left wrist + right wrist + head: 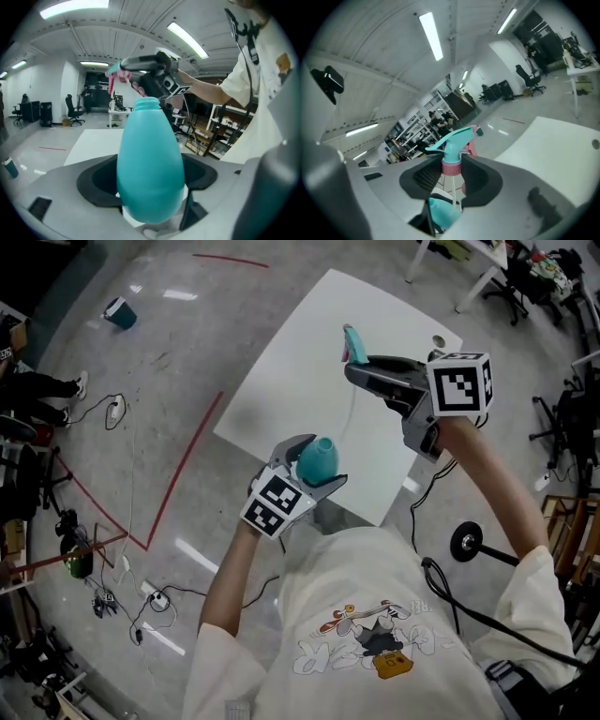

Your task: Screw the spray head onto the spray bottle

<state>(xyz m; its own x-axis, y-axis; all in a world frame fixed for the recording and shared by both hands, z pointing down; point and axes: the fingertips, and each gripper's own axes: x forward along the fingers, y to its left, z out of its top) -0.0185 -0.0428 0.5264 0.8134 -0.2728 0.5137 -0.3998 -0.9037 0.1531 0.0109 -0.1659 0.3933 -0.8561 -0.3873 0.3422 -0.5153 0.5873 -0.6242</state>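
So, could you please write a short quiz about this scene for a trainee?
1. True or false: the spray head is already screwed onto the teal spray bottle.
2. The left gripper holds: A) the spray head, B) the teal spray bottle, C) nothing.
3. What hangs below the spray head held in the right gripper?
Key: 1 false; 2 B; 3 its thin dip tube.

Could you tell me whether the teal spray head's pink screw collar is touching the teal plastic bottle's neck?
Apart. The head view shows the spray head and bottle separate, with bare white table between them.
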